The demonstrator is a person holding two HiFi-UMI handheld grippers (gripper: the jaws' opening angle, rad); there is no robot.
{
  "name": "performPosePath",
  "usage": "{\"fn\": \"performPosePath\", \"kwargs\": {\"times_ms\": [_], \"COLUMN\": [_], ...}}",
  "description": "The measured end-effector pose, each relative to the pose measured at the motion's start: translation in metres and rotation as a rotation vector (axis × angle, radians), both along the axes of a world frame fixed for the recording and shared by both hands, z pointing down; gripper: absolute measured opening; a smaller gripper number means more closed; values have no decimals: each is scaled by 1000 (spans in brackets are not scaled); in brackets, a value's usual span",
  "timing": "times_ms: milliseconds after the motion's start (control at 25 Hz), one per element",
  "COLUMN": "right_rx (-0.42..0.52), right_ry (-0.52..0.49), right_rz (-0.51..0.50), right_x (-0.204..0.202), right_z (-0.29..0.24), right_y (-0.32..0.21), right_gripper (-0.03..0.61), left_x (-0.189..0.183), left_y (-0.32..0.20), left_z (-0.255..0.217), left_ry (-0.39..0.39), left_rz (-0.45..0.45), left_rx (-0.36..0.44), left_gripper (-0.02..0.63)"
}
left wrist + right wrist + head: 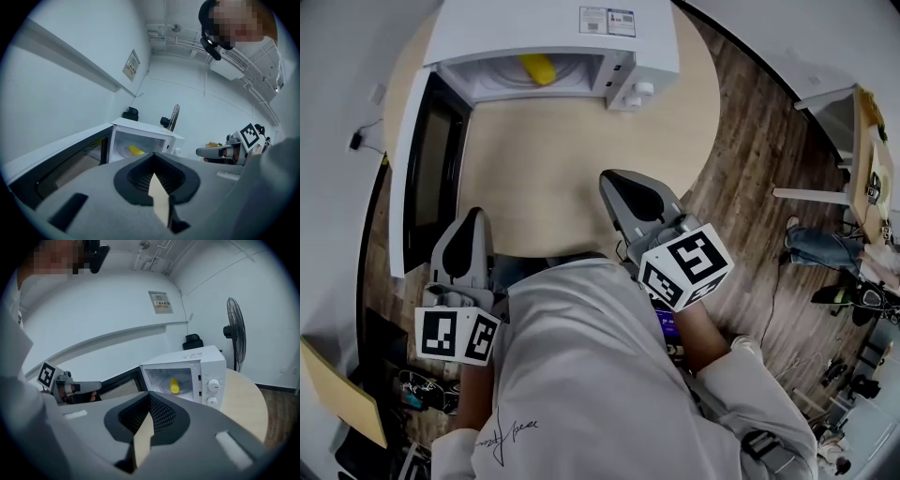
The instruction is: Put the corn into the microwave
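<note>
corn (538, 67): already inside the microwave (553, 33), top of frame
door (427, 169): open at upper left, so we guess shutting it comes next
left claw (472, 220): closed, empty, nothing to carry
right claw (623, 187): same, closed and empty

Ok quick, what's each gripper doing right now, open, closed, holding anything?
Left gripper: closed, holding nothing.
Right gripper: closed, holding nothing.
The corn lies inside the open microwave.
</note>
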State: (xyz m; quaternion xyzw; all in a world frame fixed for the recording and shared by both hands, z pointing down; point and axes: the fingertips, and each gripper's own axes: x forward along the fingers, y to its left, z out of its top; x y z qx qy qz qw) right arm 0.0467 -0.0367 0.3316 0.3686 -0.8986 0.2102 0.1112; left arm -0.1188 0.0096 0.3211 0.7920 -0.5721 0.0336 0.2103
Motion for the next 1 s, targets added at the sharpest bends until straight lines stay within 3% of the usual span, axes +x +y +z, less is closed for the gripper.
{"fn": "performPosePath", "kwargs": {"times_ms": [1000], "right_rx": [2], "right_ry": [24], "right_rz": [-61], "right_x": [16], "right_z": [-6], "right_y": [0], "right_gripper": [11], "left_x": [3], "left_y": [3], "left_z": [1], "left_ry": [-24], "left_rz": [-3], "left_rx": [-16], "left_gripper": [-5]}}
